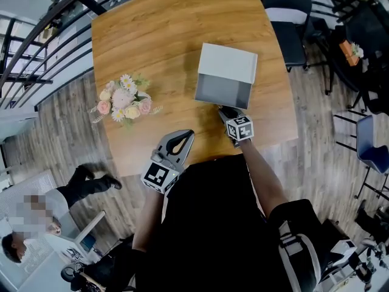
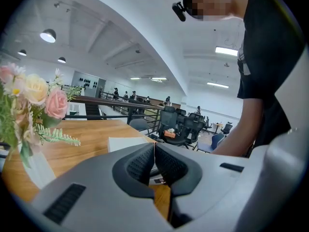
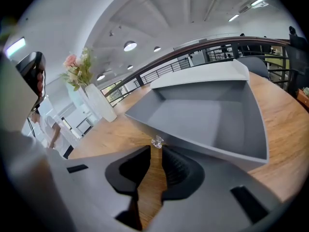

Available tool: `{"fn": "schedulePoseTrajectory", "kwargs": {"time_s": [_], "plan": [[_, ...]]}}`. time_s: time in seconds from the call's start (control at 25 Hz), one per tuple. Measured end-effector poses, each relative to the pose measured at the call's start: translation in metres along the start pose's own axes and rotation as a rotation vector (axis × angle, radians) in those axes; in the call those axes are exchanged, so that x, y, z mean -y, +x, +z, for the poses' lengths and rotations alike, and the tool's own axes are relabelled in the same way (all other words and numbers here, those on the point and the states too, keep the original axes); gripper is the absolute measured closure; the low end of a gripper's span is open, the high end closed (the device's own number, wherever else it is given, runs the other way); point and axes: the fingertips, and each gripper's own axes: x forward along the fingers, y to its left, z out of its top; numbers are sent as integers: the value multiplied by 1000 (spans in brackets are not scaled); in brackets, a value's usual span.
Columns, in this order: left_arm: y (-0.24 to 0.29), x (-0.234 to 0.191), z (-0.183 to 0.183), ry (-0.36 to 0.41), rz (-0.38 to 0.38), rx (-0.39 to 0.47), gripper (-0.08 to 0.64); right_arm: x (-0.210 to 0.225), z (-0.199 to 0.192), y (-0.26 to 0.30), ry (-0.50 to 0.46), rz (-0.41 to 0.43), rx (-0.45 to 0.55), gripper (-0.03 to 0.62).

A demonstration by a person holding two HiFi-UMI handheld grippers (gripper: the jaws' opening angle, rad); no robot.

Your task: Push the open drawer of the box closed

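Grey drawer, white box, brown wood-grain table, pink-and-cream flowers.

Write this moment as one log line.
drawer: open | right gripper: jaws slightly apart, tips by knob | left gripper: shut, empty

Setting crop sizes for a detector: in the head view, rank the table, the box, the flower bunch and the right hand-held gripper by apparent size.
1. the table
2. the box, counting its open drawer
3. the flower bunch
4. the right hand-held gripper, clearly smallest, though probably nearer the camera
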Motion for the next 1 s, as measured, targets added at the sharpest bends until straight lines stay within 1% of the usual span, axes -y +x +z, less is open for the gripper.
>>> {"fn": "schedulePoseTrajectory", "kwargs": {"time_s": [0.12, 0.28, 0.44, 0.56, 0.68, 0.84, 1.0], "plan": [[2, 2, 5, 11, -3, 30, 537, 0, -2, 2, 18, -1, -15, 500], [0, 5, 3, 23, -9, -9, 537, 1, -1, 4, 50, -26, -26, 509], [0, 8, 1, 13, -1, 1, 537, 2, 1, 3, 96, -23, -20, 518], [0, 9, 4, 5, 3, 24, 537, 2, 2, 1, 108, -17, -13, 520], [-1, 11, 3, 9, -3, 4, 537, -1, 4, -2, 119, -15, -3, 520], [3, 12, 11, 17, -8, 17, 537, -2, 12, -7, 137, -4, 21, 520], [5, 14, 7, 10, -8, 9, 537, -2, 15, -7, 133, -1, 22, 520]]}}
